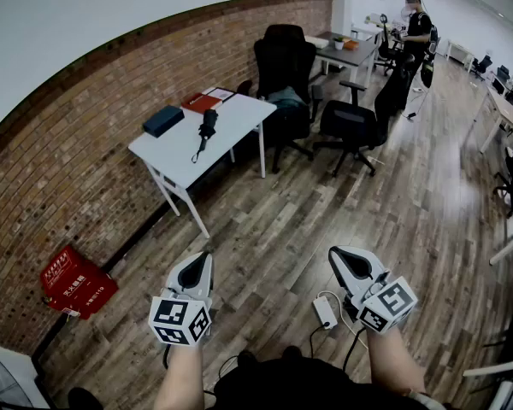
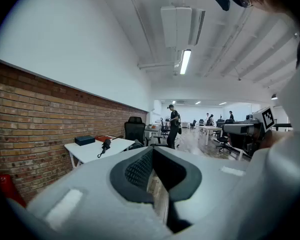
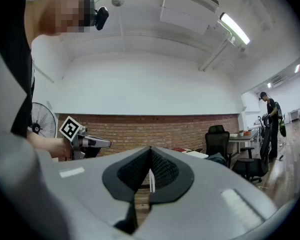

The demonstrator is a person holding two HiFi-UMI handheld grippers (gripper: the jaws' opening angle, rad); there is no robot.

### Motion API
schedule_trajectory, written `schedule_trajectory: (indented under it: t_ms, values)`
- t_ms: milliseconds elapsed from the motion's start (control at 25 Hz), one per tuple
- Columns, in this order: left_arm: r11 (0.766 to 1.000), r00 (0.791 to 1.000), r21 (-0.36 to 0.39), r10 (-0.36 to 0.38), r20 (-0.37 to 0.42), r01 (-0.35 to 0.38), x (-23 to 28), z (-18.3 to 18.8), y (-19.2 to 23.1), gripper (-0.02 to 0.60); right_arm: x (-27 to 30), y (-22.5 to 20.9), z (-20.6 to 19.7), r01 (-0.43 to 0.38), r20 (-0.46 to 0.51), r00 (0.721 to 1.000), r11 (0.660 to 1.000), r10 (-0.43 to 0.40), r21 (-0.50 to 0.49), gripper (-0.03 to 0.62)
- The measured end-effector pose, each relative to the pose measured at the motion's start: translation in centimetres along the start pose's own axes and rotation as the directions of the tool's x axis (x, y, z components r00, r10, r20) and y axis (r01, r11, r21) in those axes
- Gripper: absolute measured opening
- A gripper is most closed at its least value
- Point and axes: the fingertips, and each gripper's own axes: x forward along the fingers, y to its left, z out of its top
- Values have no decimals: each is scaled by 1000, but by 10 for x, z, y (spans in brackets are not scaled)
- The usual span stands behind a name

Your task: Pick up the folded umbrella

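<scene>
Folded black umbrella (image 1: 207, 129) lies flat on the white rectangular table (image 1: 239, 111) by the brick wall, about mid-table, between the dark blue box (image 1: 162, 120) and the table's right end. A flat red folder (image 1: 201, 102) sits just behind it. In the head view the umbrella's long axis runs diagonally, roughly across the table's width: the bulky end points toward the far side near the folder, and the thin strap tail trails toward the near edge. Left gripper (image 1: 207, 256) has its jaws pressed together with nothing between them. Right gripper (image 1: 335, 253) is the same, with tips meeting and empty. Both are held roughly level over the wood floor, side by side, well apart from the table, with neither touching the umbrella. Black office chair (image 1: 284, 62) stands at the table's far-right end, and a red box (image 1: 75, 283) lies on the floor against the wall.
</scene>
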Motion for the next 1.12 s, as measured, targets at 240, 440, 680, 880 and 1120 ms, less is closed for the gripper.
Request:
schedule_trajectory:
  t_ms: [240,440,680,880,1120]
  values:
    - [1000,1000,8,26,16,-26,1,-2,-28,8,-27,-22,-5,6,8,1000,1000,-6,-5,-2]
    - [998,998,-2,62,18,-62,0,-9,-32,8,-35,-29,-19,6,-6,1000,1000,-5,26,-2]
    - [998,998,-30,63,16,-62,21,-10,-17,8,-21,-47,-22,12,-15,1000,998,-11,54,-2]
    - [997,999,-66,41,14,-40,61,-17,9,8,14,-68,-36,28,-45,999,995,-24,91,0]
    - [998,999,-64,-27,-21,25,135,-19,58,8,105,-94,-53,-2,-111,994,995,12,95,0]
